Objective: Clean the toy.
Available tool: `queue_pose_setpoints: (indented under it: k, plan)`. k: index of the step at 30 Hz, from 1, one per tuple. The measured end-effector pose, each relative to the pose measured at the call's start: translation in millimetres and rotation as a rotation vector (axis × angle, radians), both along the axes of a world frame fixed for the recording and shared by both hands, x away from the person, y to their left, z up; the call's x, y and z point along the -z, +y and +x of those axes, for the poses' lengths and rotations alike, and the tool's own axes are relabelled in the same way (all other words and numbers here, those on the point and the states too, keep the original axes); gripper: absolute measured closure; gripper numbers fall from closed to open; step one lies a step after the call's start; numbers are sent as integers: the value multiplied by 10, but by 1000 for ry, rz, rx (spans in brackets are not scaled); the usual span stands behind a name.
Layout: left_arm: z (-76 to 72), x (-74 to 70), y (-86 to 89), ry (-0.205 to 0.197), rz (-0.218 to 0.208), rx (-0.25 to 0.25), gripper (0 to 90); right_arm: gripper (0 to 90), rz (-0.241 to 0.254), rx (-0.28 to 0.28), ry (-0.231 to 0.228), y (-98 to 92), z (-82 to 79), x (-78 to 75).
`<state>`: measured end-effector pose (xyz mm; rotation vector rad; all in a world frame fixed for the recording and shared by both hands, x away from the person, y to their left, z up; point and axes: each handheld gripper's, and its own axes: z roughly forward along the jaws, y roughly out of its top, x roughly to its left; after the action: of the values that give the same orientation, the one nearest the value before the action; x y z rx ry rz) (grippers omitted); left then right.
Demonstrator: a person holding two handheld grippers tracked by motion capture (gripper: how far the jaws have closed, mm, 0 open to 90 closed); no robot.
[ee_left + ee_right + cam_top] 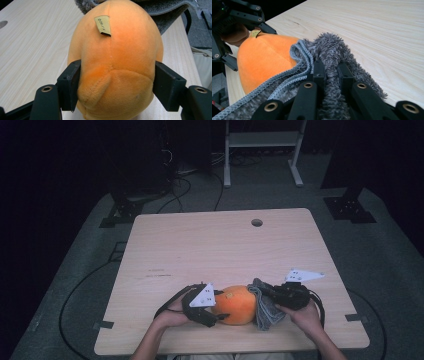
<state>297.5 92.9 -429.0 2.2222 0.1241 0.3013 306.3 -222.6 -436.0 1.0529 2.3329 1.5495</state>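
Two grippers are at work on the near edge of my table (215, 245), and from the high view I see them flank the orange plush (236, 305): my left gripper (215, 309) on its left side, my right gripper (265, 295) on its right, with the grey cloth (265, 309) bunched between plush and right hand. That view gives me the layout but not the grips, since my hands and the grey plates hide the jaws.

My left gripper view settles one side. The plush (115, 62) sits between my two black pads, one at each flank. The right pad lies against the fabric, and the left pad dents it a little, so I have the plush in a light, wide pinch. A small tan label (103, 25) stands on its top seam, and the cloth (165, 12) peeks over the far end, draped against the plush. None of that label detail reads from above.

My right gripper view settles the other. My jaws are squeezed tight on a fold of the fluffy cloth (332, 62), pile bulging out on both sides. The cloth's ribbed hem (297, 67) lies over the plush (267, 62), touching it. Beyond it I can see my left gripper (239, 32) clasped on the plush's far end, with a bit of my hand (235, 35) behind it.
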Motion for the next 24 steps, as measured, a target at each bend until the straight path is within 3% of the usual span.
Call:
queue_pose_setpoints:
  k: [2,6,9,16,19,24]
  plan:
    - [14,4,11,11,-3,-12,300,800,10,-1,-7,3,-10,-27]
    - [60,16,47,47,-29,-44,298,800,93,-43,-65,77,-70,-171]
    - [86,26,77,70,-47,-52,298,800,72,-49,-92,136,-83,-181]
    - [102,37,109,81,-49,-46,298,799,55,-15,-44,64,-15,-15]
    - [117,49,128,93,-60,-51,298,799,54,8,5,7,15,97]
    - [127,56,140,99,-60,-57,295,799,57,11,-12,0,7,57]
